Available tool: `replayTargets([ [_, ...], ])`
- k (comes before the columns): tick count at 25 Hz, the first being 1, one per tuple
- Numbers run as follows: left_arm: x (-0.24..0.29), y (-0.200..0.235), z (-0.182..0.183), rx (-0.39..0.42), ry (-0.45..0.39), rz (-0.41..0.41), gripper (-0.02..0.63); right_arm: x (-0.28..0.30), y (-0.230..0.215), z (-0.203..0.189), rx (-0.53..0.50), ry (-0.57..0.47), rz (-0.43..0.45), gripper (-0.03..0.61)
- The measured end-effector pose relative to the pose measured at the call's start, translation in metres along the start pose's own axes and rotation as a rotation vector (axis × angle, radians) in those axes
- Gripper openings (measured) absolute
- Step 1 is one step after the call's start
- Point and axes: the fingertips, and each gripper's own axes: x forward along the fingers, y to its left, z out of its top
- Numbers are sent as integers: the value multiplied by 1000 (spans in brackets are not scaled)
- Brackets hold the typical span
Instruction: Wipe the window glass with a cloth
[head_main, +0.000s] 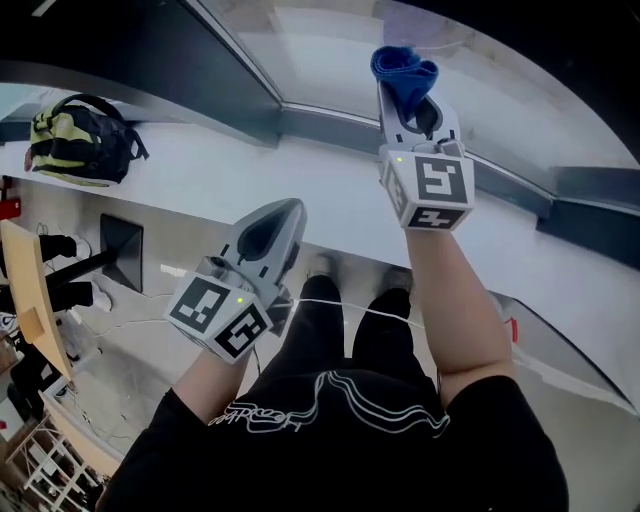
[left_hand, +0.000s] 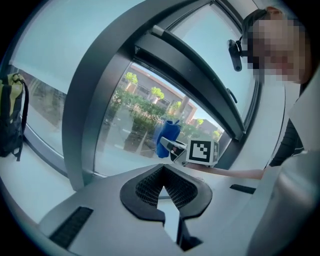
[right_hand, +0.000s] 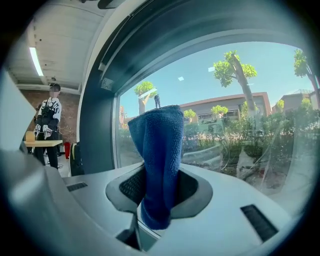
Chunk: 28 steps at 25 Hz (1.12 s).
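My right gripper (head_main: 405, 88) is raised toward the window glass (head_main: 330, 50) and is shut on a folded blue cloth (head_main: 402, 72). In the right gripper view the cloth (right_hand: 159, 145) stands upright between the jaws, just in front of the glass (right_hand: 245, 115); whether it touches the glass is unclear. My left gripper (head_main: 291, 208) hangs lower, over the white sill, shut with nothing in it. The left gripper view shows its jaws (left_hand: 163, 186) closed, with the cloth (left_hand: 169, 136) and the right gripper's marker cube (left_hand: 202, 152) ahead at the pane (left_hand: 130, 125).
Dark window frames (head_main: 245, 100) border the pane above a white sill (head_main: 300, 175). A black and yellow backpack (head_main: 78, 140) lies on the sill at the left. Wooden furniture (head_main: 25, 290) and cables sit on the floor at the left. A person (right_hand: 50, 125) stands far back in the room.
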Motion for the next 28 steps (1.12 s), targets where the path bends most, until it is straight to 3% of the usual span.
replayTargets([
  [12, 72, -105, -40, 25, 45, -71, 5, -88, -129, -15, 4, -1, -97, 94],
  [17, 105, -152, -60, -6, 55, -109, 5, -127, -185, -23, 7, -2, -135, 94],
  [28, 167, -251, -80, -4, 98, -220, 5, -216, -303, -31, 28, 10, -279, 94],
])
